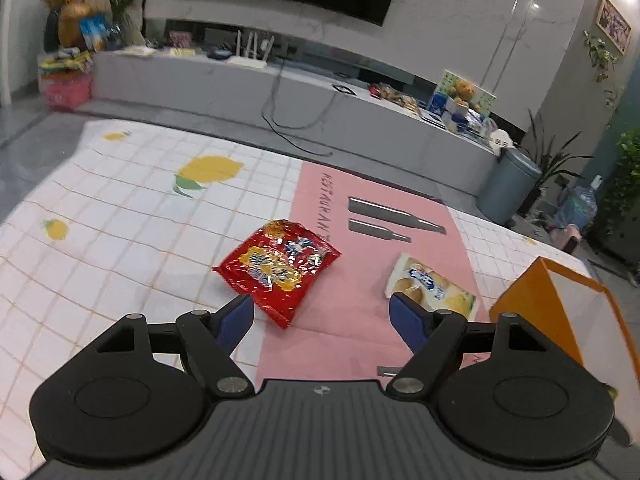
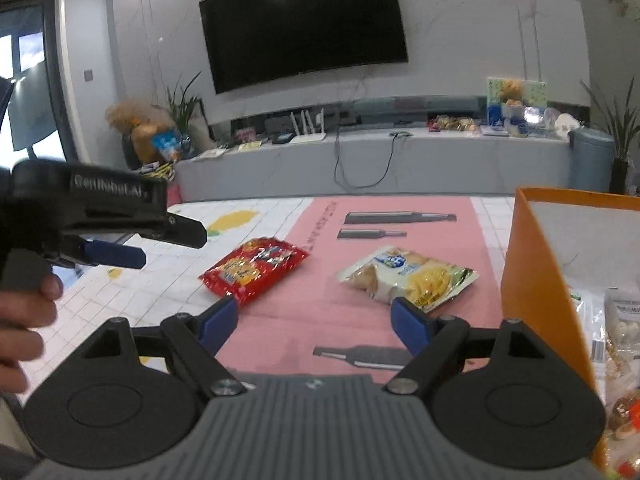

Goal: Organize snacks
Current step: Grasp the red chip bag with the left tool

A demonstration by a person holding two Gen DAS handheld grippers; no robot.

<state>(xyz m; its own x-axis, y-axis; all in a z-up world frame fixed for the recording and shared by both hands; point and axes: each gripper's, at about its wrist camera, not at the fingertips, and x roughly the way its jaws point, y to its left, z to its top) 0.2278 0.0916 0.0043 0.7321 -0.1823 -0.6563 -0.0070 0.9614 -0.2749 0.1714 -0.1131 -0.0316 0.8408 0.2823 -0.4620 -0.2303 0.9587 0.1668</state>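
Snack packets lie on a table covered with a white grid-patterned cloth (image 1: 120, 240) and a pink mat (image 1: 340, 312).

Left wrist view:
- The left gripper (image 1: 322, 312) stands with its jaws wide apart and nothing between them.
- The red snack packet (image 1: 278, 270) lies flat, straddling the edge where cloth meets mat. Its near corner sits just beyond the left blue fingertip and partly in the gap between the jaws.
- The pale snack packet (image 1: 430, 286) lies flat on the mat to the right; the right blue fingertip overlaps its near edge in the picture. Contact cannot be confirmed.
- The orange box (image 1: 532, 300) stands at the right edge of the table, near the pale packet but apart from it.
- Bare mat extends between the two packets and behind them. The cloth to the left is bare up to the table's far edge.

Right wrist view:
- The right gripper (image 2: 314, 320) likewise holds its jaws wide, with only bare mat between them.
- The red snack packet (image 2: 252, 270) lies beyond the left fingertip, its near end close to it.
- The pale snack packet (image 2: 408, 276) lies beyond the right fingertip, its near edge just at the tip.
- The orange box (image 2: 536, 280) stands open at the right, close beside the gripper; wrapped snacks (image 2: 616, 340) already rest inside.
- The left gripper (image 2: 116, 256) enters from the left, raised above the cloth, held by a hand (image 2: 24, 320).
- A clear lane of mat runs between the two packets toward the table's far edge.
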